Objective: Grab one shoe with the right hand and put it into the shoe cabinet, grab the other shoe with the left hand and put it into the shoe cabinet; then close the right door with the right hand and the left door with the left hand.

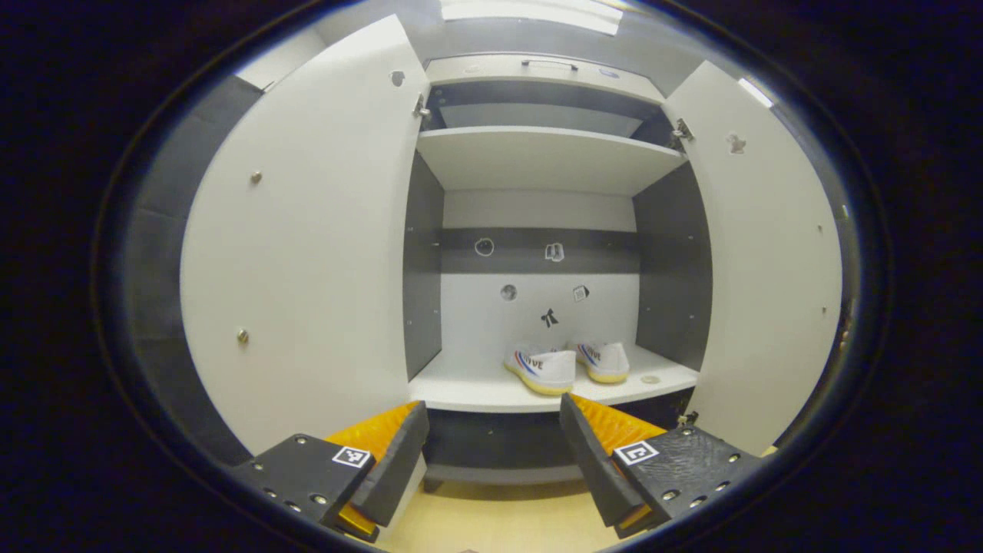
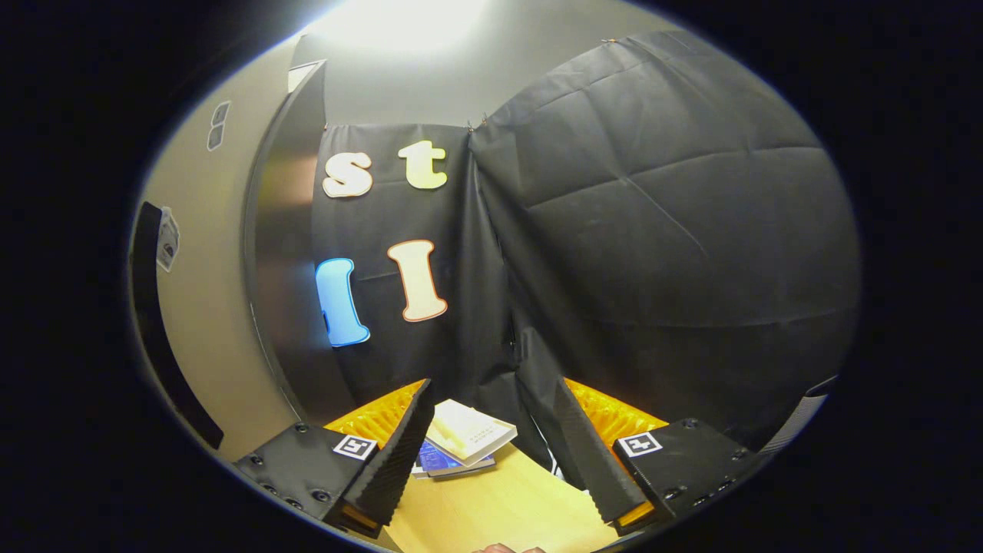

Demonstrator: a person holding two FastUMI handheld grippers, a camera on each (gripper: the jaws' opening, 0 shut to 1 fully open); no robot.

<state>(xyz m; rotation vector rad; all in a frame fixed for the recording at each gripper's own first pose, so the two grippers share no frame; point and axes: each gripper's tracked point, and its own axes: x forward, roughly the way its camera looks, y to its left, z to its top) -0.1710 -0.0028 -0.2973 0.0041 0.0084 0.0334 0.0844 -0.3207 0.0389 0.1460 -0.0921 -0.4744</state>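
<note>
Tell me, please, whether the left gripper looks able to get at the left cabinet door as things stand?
Probably yes. The left gripper is open and empty, facing the cabinet, and the left door stands wide open just beside it with nothing between them.

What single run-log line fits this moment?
shoes: both on cabinet shelf | doors: open | left gripper: open | right gripper: open

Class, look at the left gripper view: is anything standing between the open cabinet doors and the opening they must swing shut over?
Nothing visible does. The left door and right door stand wide open, and both shoes sit well inside on the bottom shelf.
</note>
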